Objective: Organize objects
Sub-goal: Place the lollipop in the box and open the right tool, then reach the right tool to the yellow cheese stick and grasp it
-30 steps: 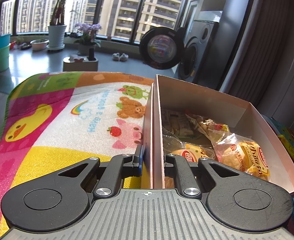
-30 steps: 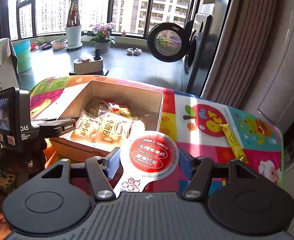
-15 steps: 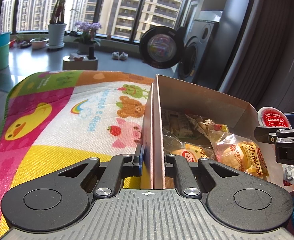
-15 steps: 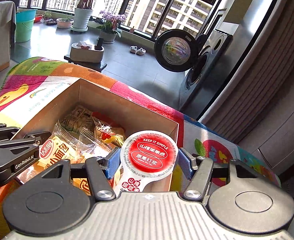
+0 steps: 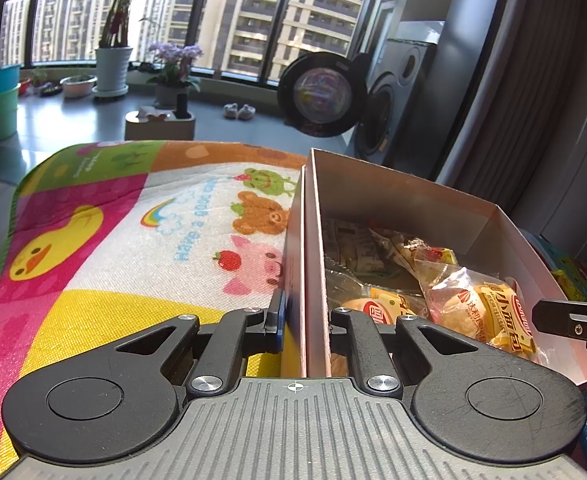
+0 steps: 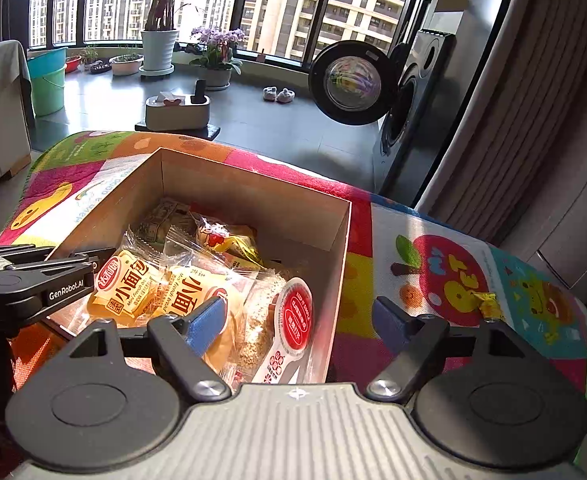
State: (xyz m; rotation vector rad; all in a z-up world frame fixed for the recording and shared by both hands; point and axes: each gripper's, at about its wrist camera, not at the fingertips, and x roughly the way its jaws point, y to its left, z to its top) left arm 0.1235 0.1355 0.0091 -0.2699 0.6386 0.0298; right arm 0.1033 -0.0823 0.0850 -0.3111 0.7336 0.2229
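Sunlit cartoon mat (image 6: 453,264) carries the cardboard box (image 6: 253,196). Left gripper (image 5: 305,320) pinches its wall; right gripper (image 6: 301,316) hangs spread above the jelly cup (image 6: 293,320). Withdrawing carelessly, its fingers could snag the box rim and tip the snacks out.

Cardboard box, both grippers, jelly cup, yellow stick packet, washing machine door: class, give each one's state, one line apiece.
cardboard box: open-topped, holding snack packs, one wall clamped.
left gripper: shut on the box wall.
right gripper: open, holding nothing, over the box's right wall.
jelly cup: sealed, lying in the box, leaning on the wall.
yellow stick packet: on the mat, outside the box.
washing machine door: swung open.
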